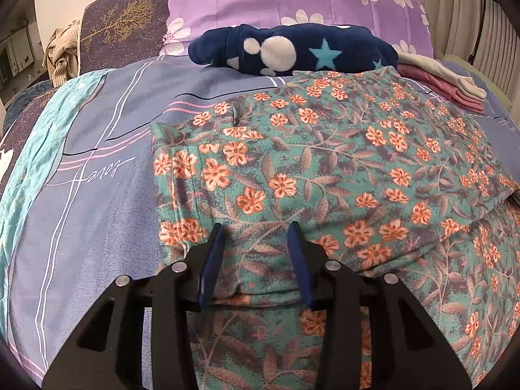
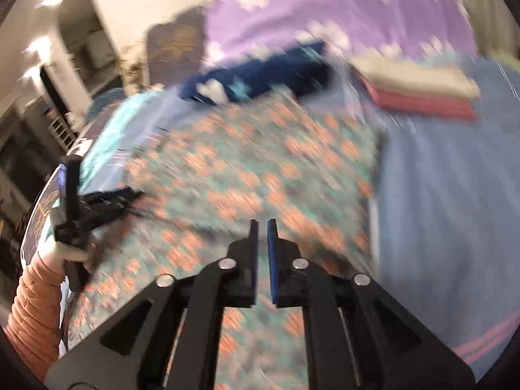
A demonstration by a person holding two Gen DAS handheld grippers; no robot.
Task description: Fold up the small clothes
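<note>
The left tongs (image 1: 256, 227) were open, their blue pads astride a raised fold of the floral garment (image 1: 325, 162), which lay on the bed (image 1: 97, 195) stretching toward two o'clock. The right tongs (image 2: 262, 224), nearly closed and empty, hovered over the same cloth; the left seemed nearer the fold.

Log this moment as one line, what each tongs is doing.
left tongs: open over floral garment | right tongs: nearly shut, empty, view blurred | folded pile: behind | fold: not done
</note>
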